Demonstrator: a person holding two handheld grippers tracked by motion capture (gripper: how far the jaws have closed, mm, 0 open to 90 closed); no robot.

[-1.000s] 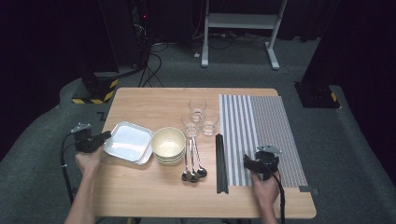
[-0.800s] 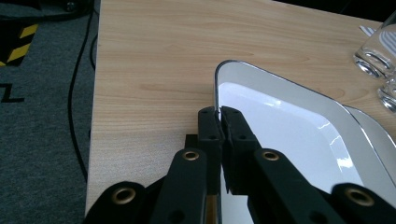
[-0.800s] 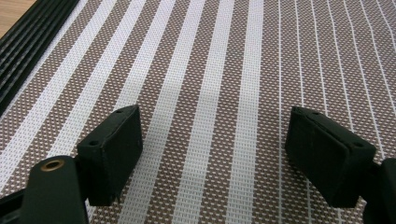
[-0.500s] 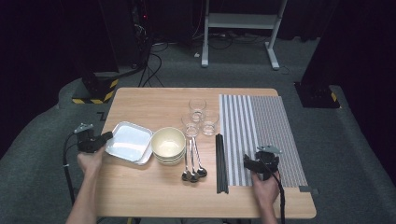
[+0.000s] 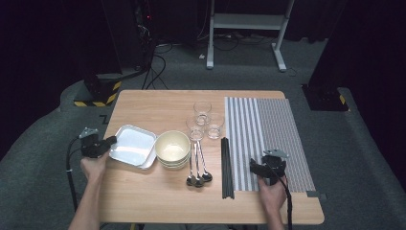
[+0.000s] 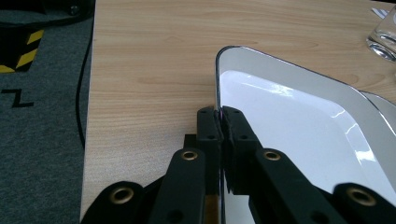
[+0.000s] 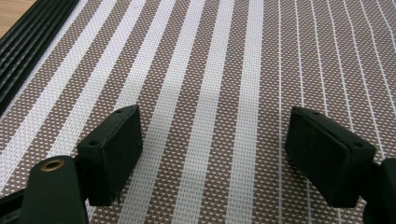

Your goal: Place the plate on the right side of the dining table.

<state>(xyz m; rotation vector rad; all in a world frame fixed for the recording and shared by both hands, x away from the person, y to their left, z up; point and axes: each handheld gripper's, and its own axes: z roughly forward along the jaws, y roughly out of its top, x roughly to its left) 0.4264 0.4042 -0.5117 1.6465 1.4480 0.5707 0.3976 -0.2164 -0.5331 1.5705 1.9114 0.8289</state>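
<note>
A white square plate (image 5: 133,145) lies at the table's left, on top of a second one. My left gripper (image 5: 111,142) is shut on its left rim; in the left gripper view the two jaws pinch the rim of the plate (image 6: 299,126) at my gripper's tips (image 6: 219,116). My right gripper (image 5: 253,166) rests over the striped placemat (image 5: 268,129) near its front edge, jaws open and nothing between them. In the right gripper view my gripper (image 7: 212,154) hangs just above the woven placemat (image 7: 210,70).
A stack of cream bowls (image 5: 172,148) sits right of the plates. Spoons (image 5: 197,165) lie beside it, with three glasses (image 5: 203,120) behind. Black chopsticks (image 5: 226,165) run along the placemat's left edge, seen also as chopsticks (image 7: 28,42) in the right gripper view. Floor cables (image 5: 158,62) lie beyond.
</note>
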